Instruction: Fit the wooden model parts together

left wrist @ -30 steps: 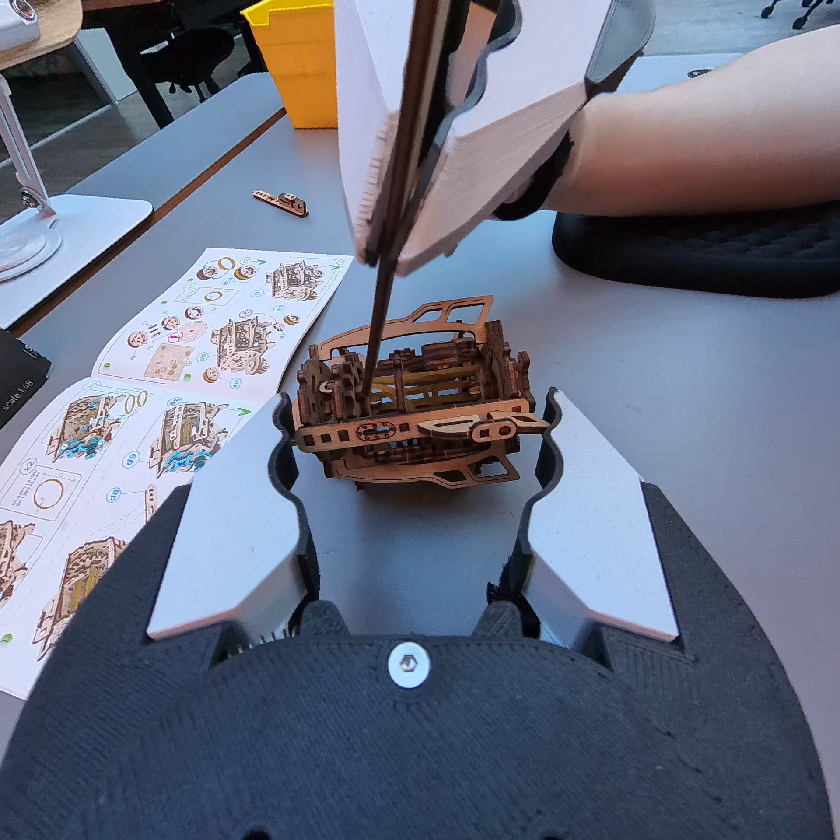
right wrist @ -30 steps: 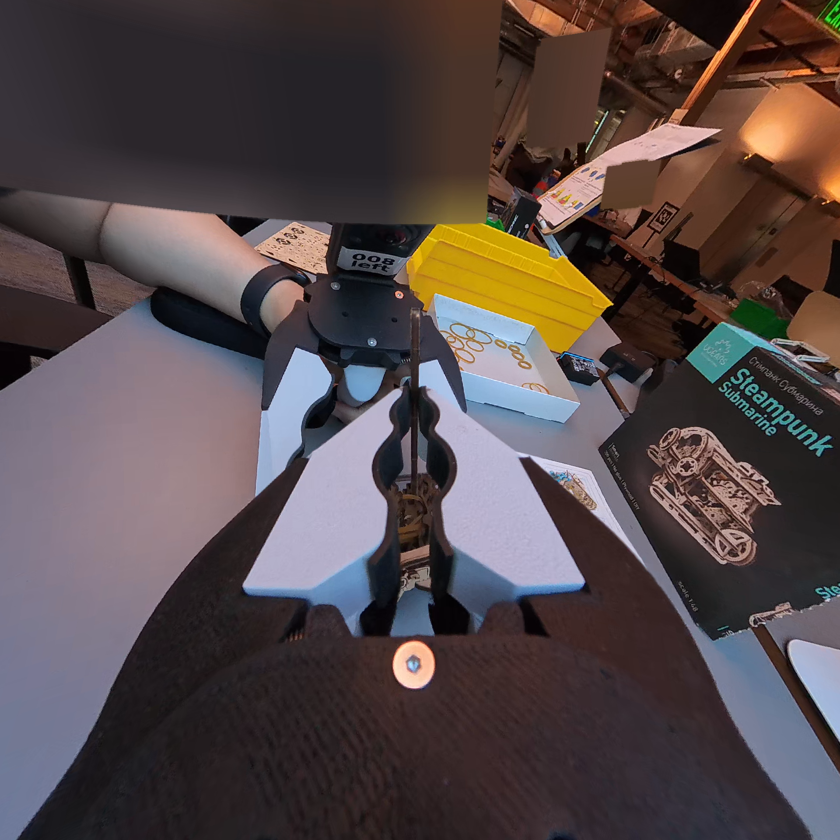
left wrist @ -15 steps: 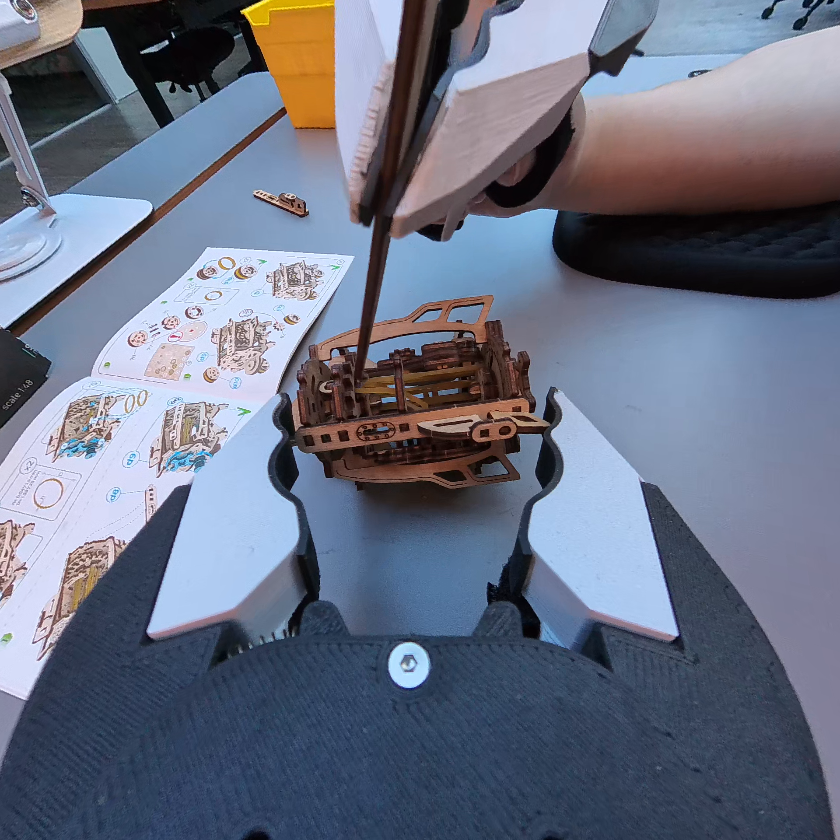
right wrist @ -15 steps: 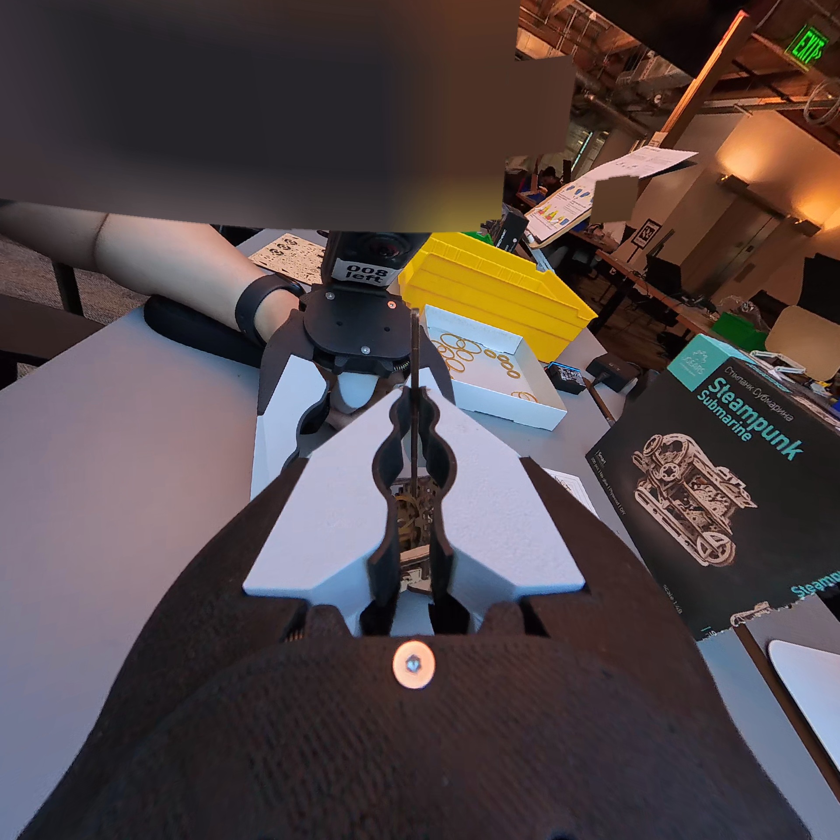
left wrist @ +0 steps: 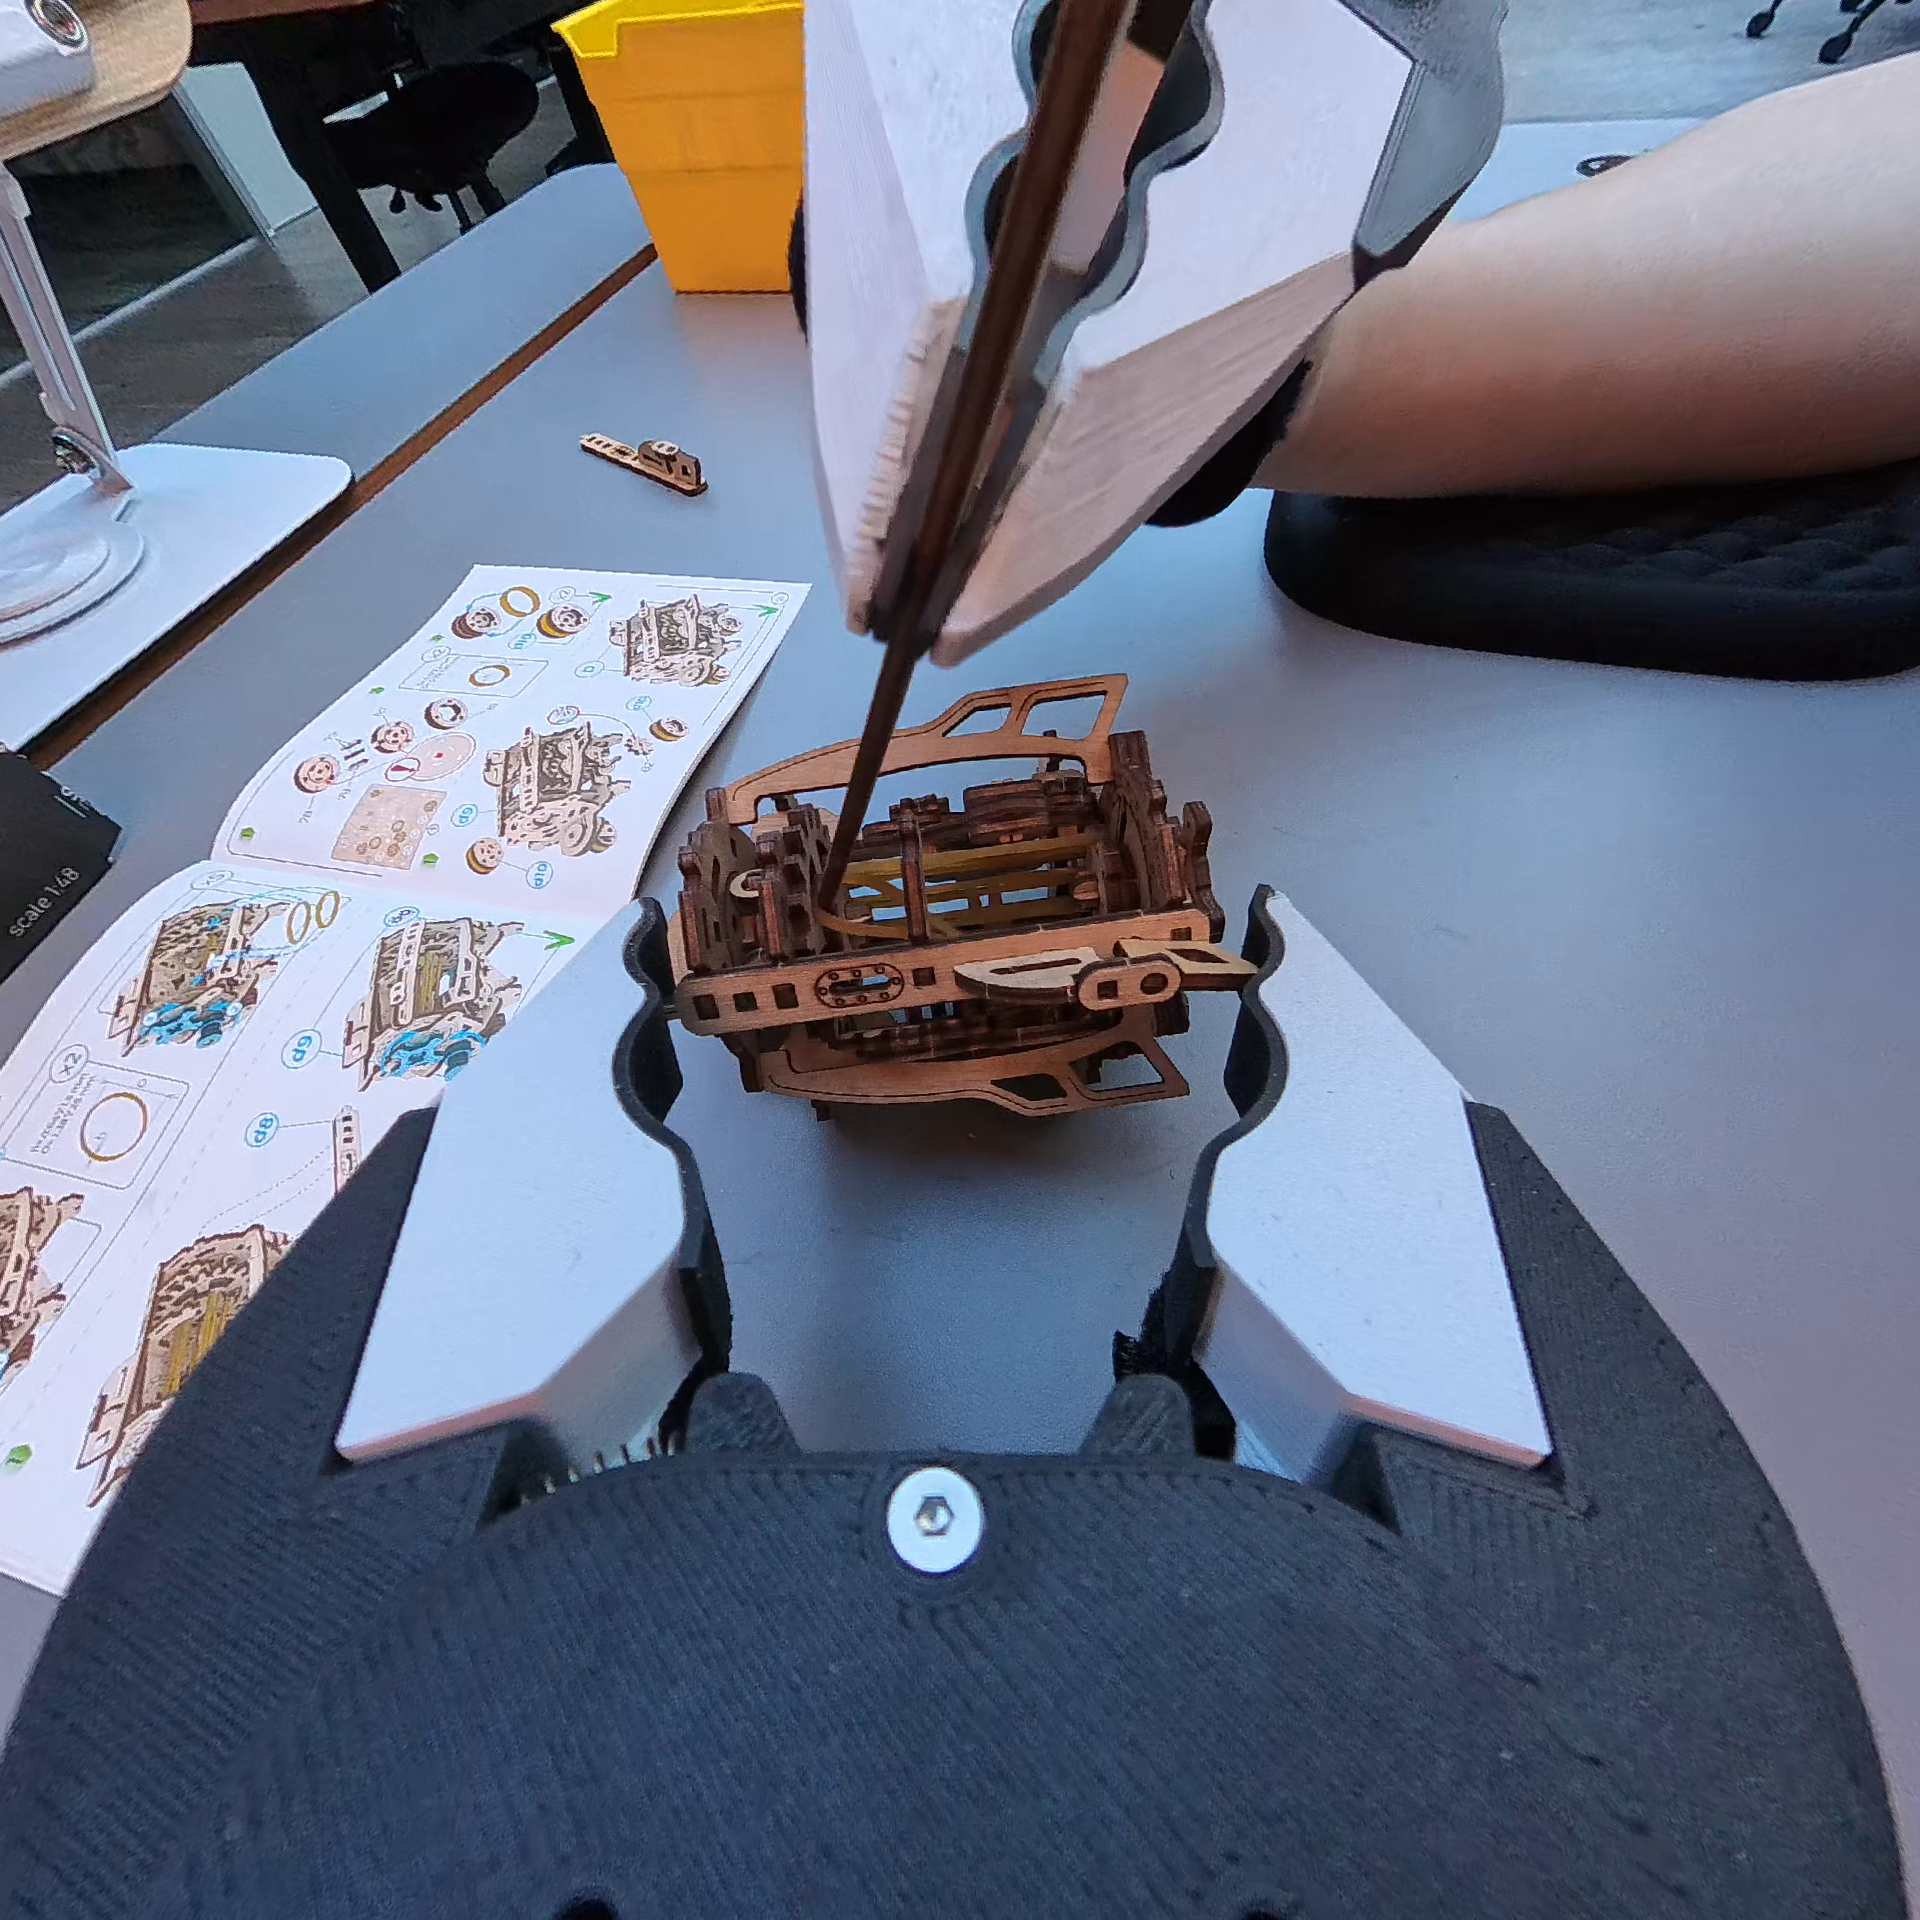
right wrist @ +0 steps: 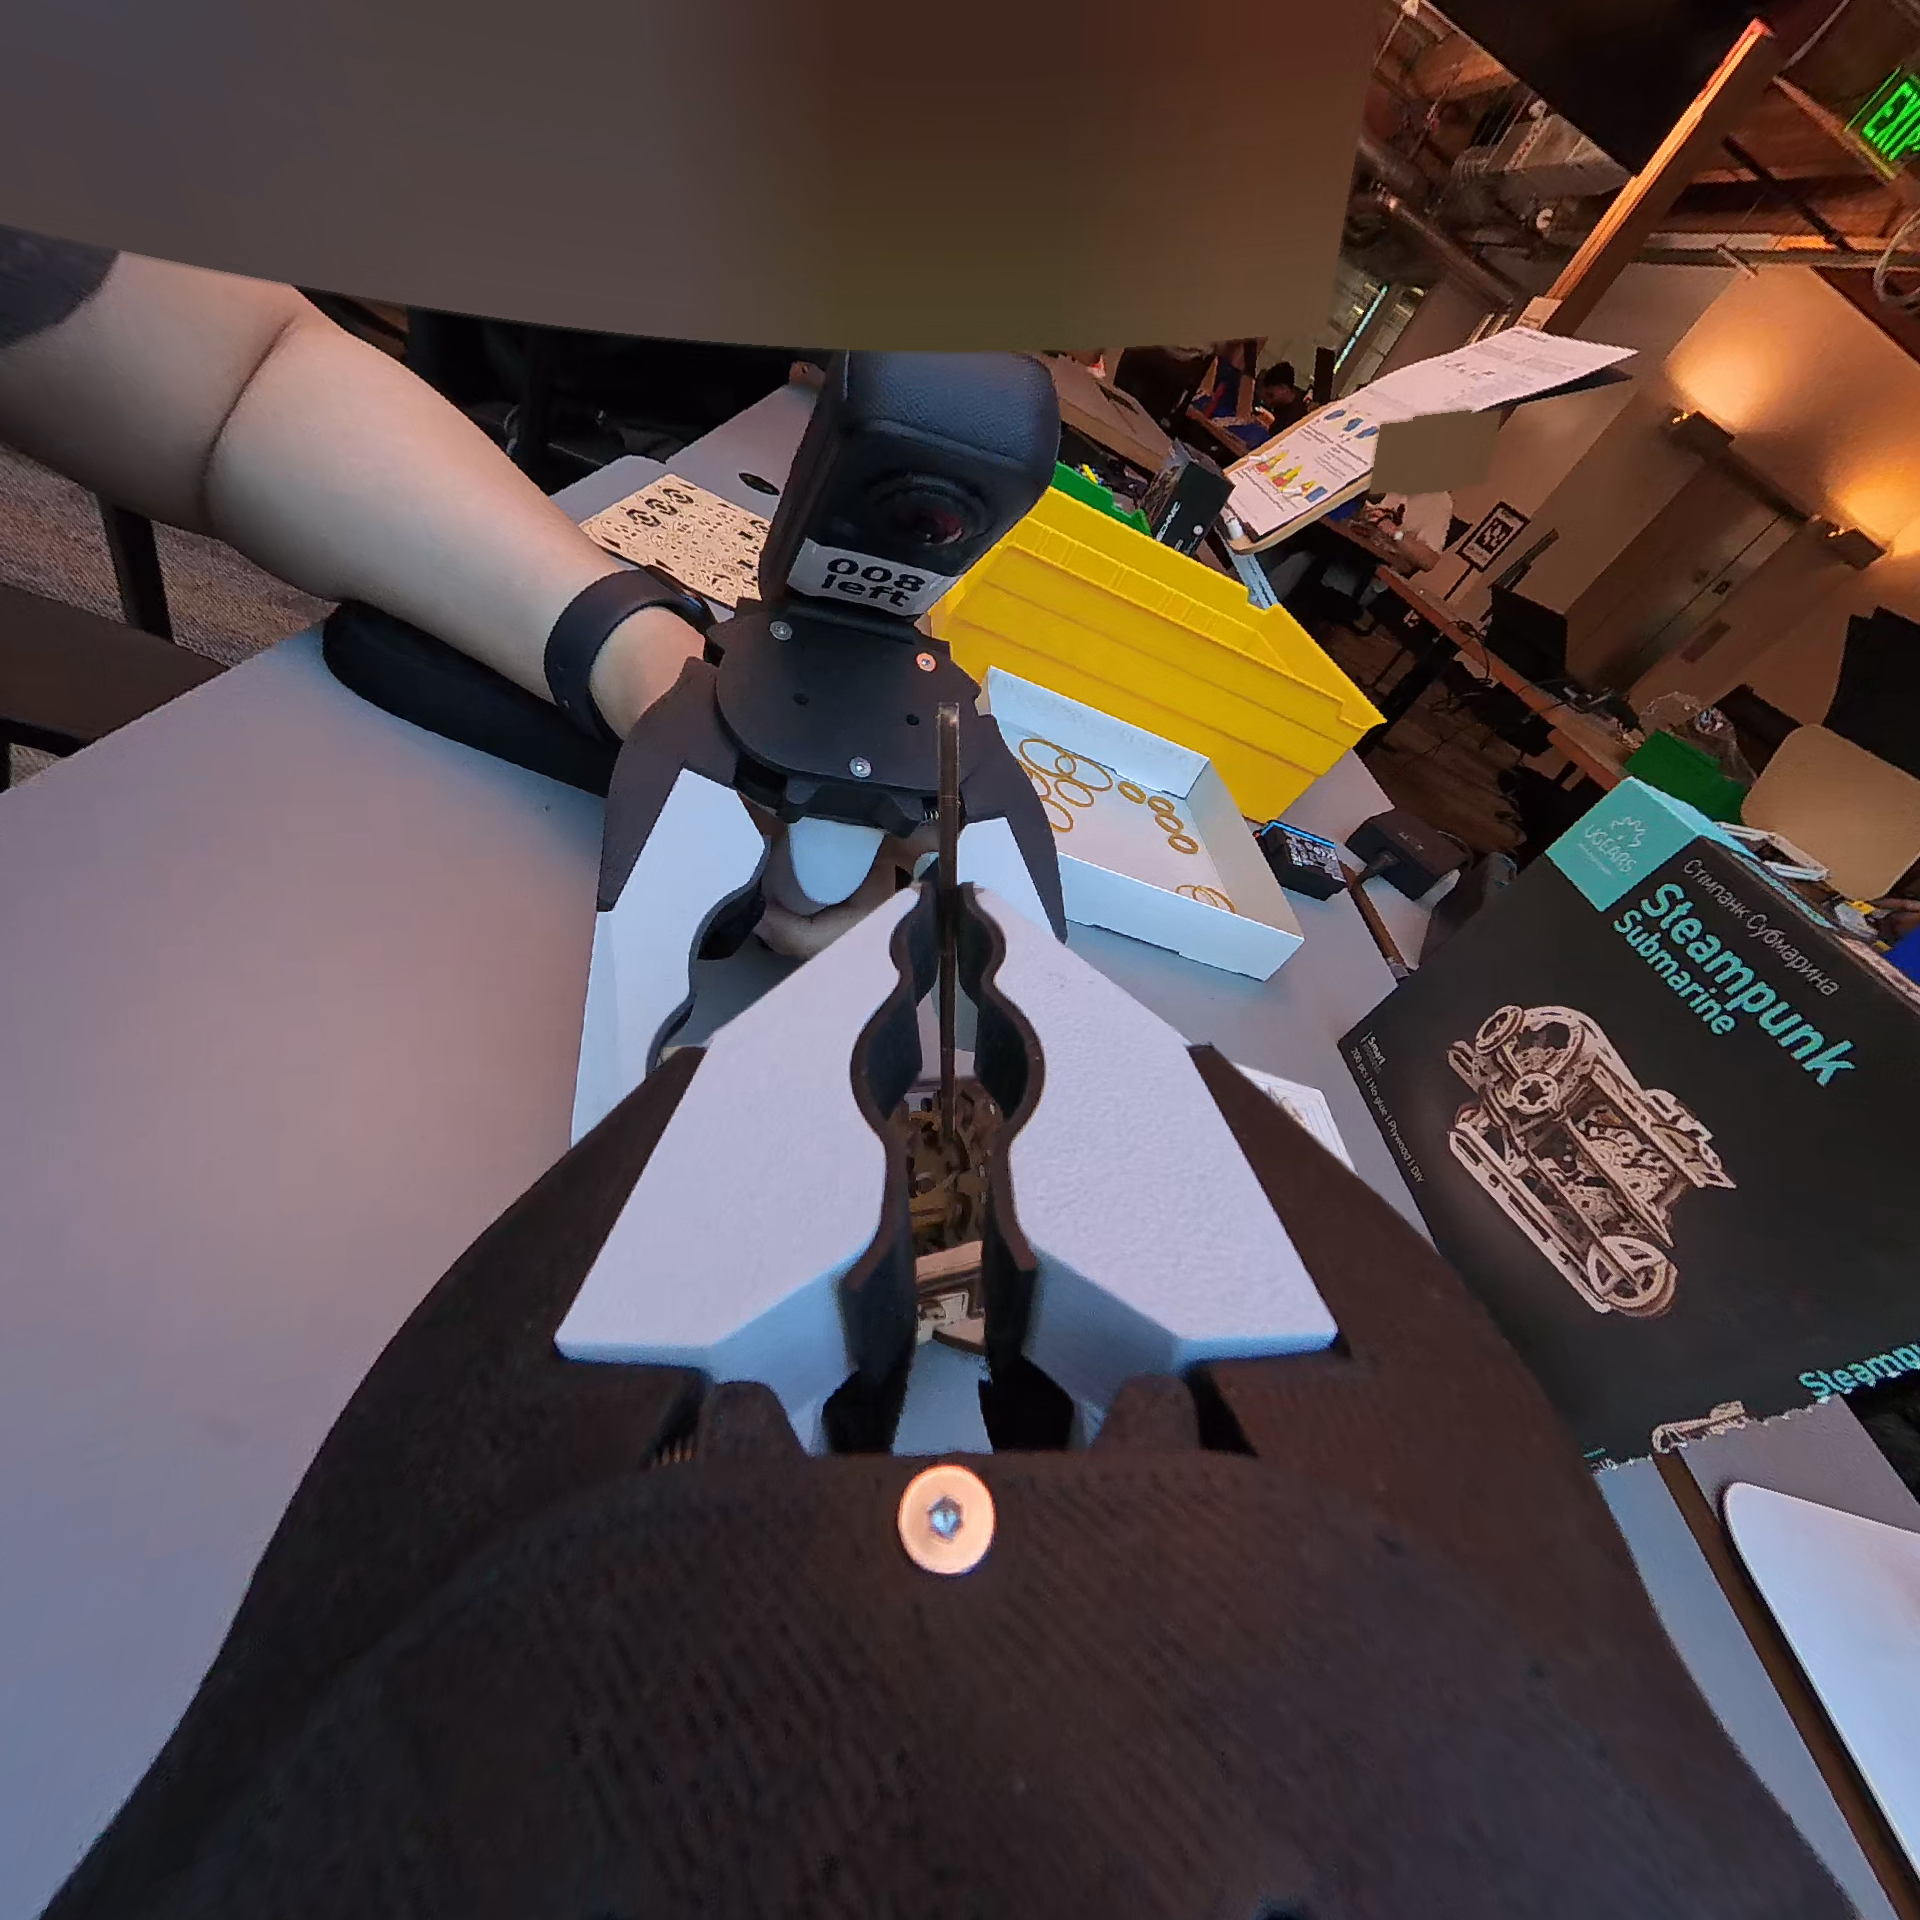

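While your right tongs (left wrist: 914,623) stay out of it, clamped on a thin dark wooden stick (left wrist: 883,727), that stick slants steeply down, its lower tip inside the left end of the brown laser-cut wooden model (left wrist: 935,925). Your model sits on the grey counter (left wrist: 1558,935), long axis running left to right, between the spread-apart fingers of your left tongs (left wrist: 945,997), untouched.

Bare worktop (left wrist: 1558,935) right of wooden model (left wrist: 935,935) gives free passage; left side blocked by instruction sheet (left wrist: 364,935). Above model, right gripper (left wrist: 904,623) w/ dark rod (left wrist: 873,748) bars access; forearm (left wrist: 1610,312) and black pad (left wrist: 1610,582) close far right.
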The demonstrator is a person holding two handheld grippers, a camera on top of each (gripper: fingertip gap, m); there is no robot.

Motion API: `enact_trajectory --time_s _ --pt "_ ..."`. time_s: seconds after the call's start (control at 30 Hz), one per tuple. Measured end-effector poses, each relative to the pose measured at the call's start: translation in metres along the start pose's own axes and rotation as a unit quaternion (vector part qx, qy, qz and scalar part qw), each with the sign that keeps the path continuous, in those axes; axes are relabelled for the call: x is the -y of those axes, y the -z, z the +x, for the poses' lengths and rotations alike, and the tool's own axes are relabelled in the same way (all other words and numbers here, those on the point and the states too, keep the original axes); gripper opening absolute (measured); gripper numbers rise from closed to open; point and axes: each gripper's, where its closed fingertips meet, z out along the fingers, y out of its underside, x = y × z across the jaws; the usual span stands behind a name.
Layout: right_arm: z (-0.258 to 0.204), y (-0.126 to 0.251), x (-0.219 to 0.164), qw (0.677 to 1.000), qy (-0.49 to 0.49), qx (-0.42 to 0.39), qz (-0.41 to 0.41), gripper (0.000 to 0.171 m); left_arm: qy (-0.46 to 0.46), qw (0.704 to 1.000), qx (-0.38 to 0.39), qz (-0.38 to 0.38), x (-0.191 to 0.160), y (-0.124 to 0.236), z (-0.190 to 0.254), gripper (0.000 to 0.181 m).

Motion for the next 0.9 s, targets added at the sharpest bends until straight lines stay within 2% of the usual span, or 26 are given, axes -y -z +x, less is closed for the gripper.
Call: enact_trajectory --time_s 0.6,0.9 --pt "-0.0087 -0.0042 -0.0002 0.999 0.052 0.012 -0.004 0.001 -0.001 1.0 -0.002 0.0 -0.0001 0.0 0.0003 0.108" --pt "-0.0051 -0.0026 -0.0045 0.999 0.043 0.01 -0.013 0.001 0.001 1.0 -0.003 0.0 -0.0002 0.0001 0.0001 0.108"
